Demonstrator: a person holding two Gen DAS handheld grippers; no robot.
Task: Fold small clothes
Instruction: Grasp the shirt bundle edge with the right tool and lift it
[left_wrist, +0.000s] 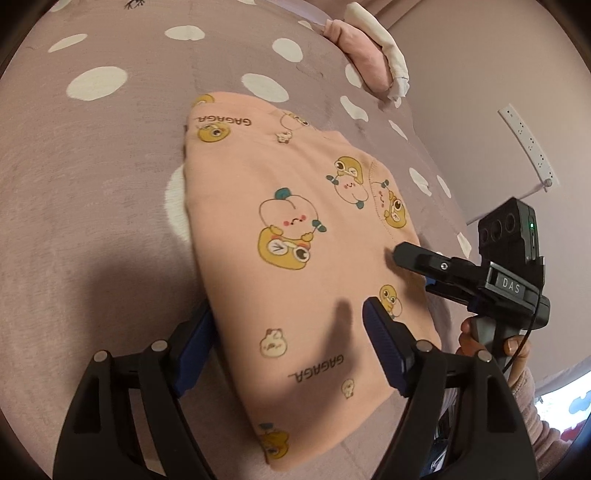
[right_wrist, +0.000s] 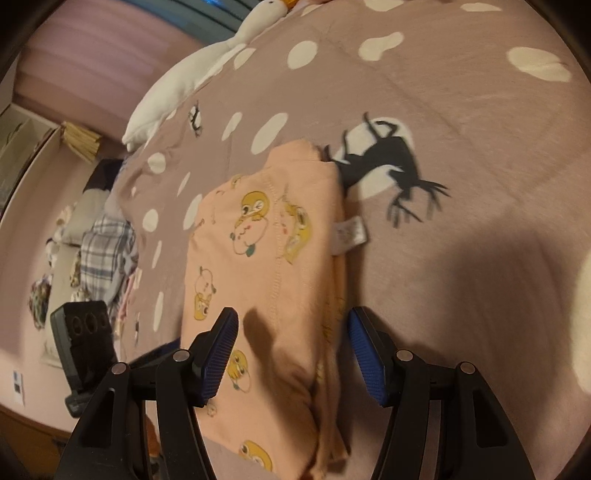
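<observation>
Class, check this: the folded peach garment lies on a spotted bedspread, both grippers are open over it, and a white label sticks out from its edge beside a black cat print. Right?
One error: the black print beside the label is a deer with antlers, not a cat, as the right wrist view shows. The rest holds: the folded peach garment lies on the spotted bedspread, with the left gripper and right gripper open over it.

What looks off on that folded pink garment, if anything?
Minor only: on the folded pink garment, a white care label sticks out of the right edge, and the stacked layers there aren't flush. Otherwise it lies flat on the bedspread; no damage visible.
</observation>
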